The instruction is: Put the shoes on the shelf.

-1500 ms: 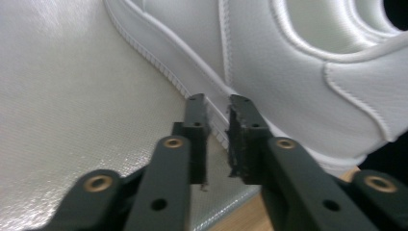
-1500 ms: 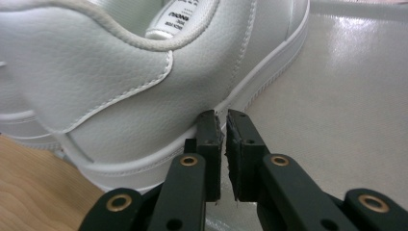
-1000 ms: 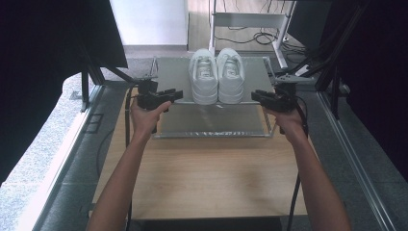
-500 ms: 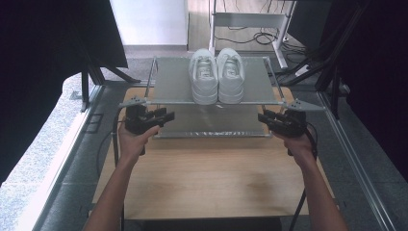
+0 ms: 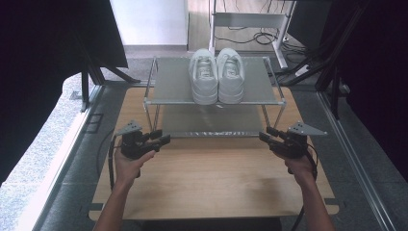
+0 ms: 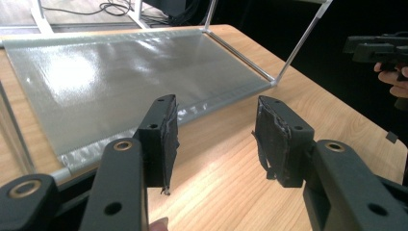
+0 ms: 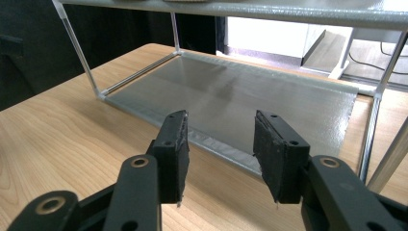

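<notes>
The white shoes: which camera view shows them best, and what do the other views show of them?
The high view: the white shoes stand side by side on the rack's top shelf. The gripper views look under that shelf, at the lower shelf.

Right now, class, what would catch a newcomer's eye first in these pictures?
The pair of white sneakers stands out, side by side on the top shelf of the grey two-tier shoe rack at the far end of the wooden table. Nearer, the left tool and right tool flank the rack's front, both open and empty.

Both grippers are black, the left gripper [image 5: 162, 139] and right gripper [image 5: 266, 135] each topped by a grey triangular plate, trailing black cables; forearms are bare, sleeveless.
</notes>
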### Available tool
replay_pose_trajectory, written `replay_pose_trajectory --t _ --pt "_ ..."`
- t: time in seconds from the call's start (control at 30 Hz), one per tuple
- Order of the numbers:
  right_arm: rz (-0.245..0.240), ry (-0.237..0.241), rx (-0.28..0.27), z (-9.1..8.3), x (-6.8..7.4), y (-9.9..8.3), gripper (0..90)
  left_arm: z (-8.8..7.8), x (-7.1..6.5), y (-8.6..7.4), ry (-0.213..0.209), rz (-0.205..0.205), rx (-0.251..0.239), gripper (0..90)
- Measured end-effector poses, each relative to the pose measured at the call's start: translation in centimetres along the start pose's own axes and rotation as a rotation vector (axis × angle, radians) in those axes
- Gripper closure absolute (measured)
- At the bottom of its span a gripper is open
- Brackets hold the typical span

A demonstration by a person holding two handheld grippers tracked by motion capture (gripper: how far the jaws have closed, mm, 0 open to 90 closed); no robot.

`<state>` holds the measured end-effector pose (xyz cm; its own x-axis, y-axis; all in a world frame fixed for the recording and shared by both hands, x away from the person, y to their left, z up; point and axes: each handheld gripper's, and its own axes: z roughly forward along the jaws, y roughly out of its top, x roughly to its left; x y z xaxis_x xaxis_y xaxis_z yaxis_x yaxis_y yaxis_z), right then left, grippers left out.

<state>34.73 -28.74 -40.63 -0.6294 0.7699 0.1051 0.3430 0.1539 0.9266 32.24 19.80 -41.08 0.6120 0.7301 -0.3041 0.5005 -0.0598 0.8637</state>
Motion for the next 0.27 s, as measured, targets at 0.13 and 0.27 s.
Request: replay_pose_trajectory --t 0.13,0.27 --pt "0.007 0.019 -0.020 -0.1 0.2 0.0 50.0 -0.1 0.0 -0.5 -0.005 -0.002 0.000 47.9" --pt "0.007 0.019 -0.019 -0.4 0.3 -0.6 45.9 -0.1 0.0 -1.2 0.003 0.000 0.010 44.6"
